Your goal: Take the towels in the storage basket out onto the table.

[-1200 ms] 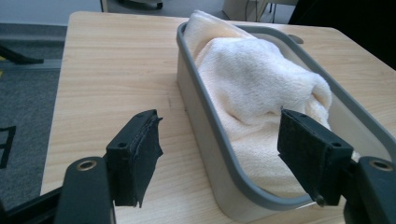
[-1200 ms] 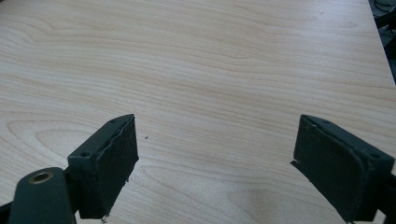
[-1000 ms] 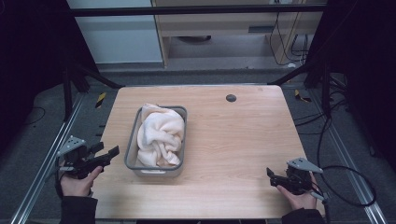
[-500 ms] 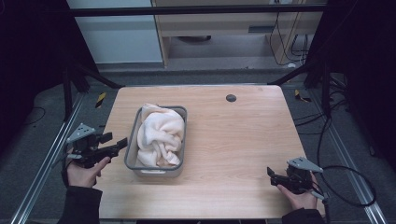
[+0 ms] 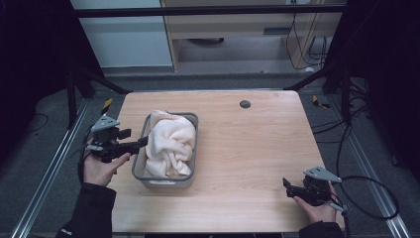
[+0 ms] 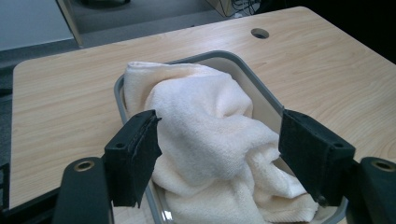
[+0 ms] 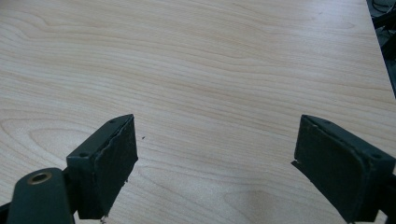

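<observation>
The left gripper (image 5: 141, 143), jaws spread and empty, hovers at the tray's (image 5: 140, 174) left rim; the towel (image 5: 171, 146) lies just ahead (right gripper (image 5: 286, 186) spread, well apart).

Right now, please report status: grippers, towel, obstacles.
Left gripper open beside tray. Right gripper open, empty. Towel bunched in tray. Nothing blocking it.

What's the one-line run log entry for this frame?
left gripper: open, at tray's left rim, facing towel | right gripper: open, empty, near table's right front | tray: towel inside
</observation>
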